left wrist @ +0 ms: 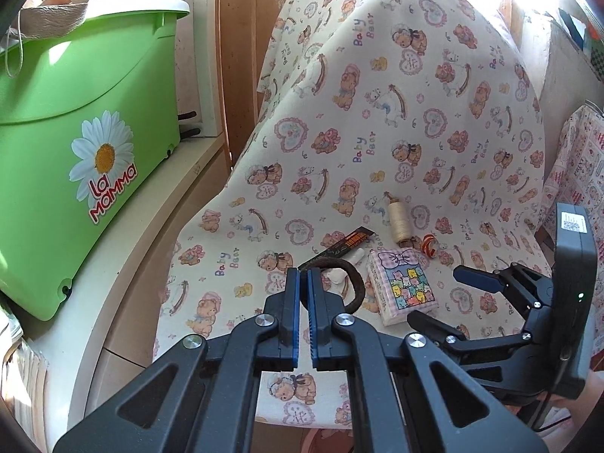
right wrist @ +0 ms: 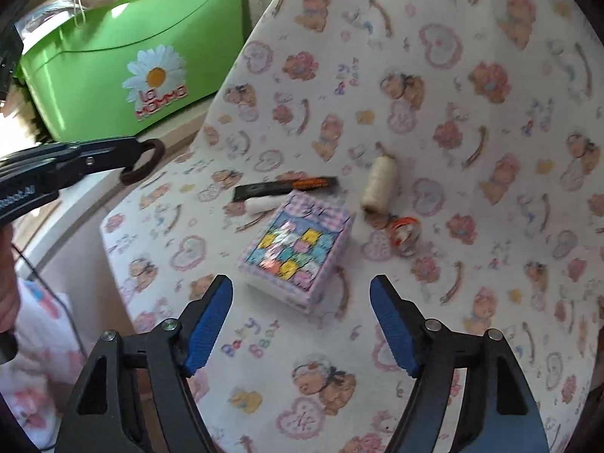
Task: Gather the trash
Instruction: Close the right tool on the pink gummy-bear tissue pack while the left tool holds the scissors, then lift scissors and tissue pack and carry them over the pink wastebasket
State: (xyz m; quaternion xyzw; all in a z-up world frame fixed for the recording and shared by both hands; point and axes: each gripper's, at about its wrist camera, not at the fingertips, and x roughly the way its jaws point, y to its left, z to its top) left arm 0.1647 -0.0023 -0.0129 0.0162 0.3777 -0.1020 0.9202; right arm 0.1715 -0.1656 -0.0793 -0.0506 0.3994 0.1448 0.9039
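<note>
My left gripper is shut on a brown hair tie, whose loop hangs to the right of the fingertips; the right wrist view shows that gripper at the left with the hair tie dangling from it. On the bear-print cover lie a pastel tissue pack, a black wrapper, a small white roll, a cream thread spool and an orange-white ring. My right gripper is open, with the pack's near corner between its tips, untouched.
A green bin marked with a daisy stands on a white ledge to the left, with cloth and string in it. The padded board cover rises away from me. A patterned cloth hangs at the right.
</note>
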